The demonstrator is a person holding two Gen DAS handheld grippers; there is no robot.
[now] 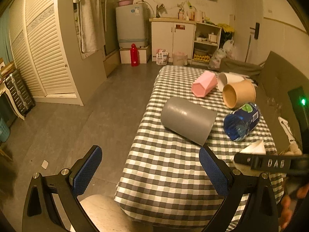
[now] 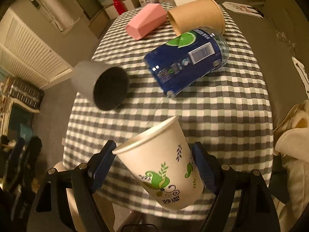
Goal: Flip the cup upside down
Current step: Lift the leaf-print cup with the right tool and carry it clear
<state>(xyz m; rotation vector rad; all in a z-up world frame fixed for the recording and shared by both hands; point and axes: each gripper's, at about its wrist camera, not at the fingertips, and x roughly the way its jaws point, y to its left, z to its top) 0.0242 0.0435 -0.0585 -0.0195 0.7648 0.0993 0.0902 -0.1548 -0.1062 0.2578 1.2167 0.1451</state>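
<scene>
A white paper cup (image 2: 164, 164) with green leaf print is held between the blue pads of my right gripper (image 2: 154, 164), tilted, rim up and to the left, above the near end of the checked table (image 2: 222, 116). A corner of that cup (image 1: 255, 147) and the right gripper's black body (image 1: 270, 162) show in the left wrist view. My left gripper (image 1: 150, 172) is open and empty, above the table's near left edge, in front of a grey cup (image 1: 188, 119) lying on its side.
The grey cup (image 2: 100, 85) lies with its mouth toward me. A blue bottle (image 2: 187, 61), a pink cup (image 2: 146, 21), a brown paper cup (image 2: 197, 17) and a white cup (image 1: 227, 79) also lie on the cloth. A wooden stool (image 1: 104, 212) stands below the table edge.
</scene>
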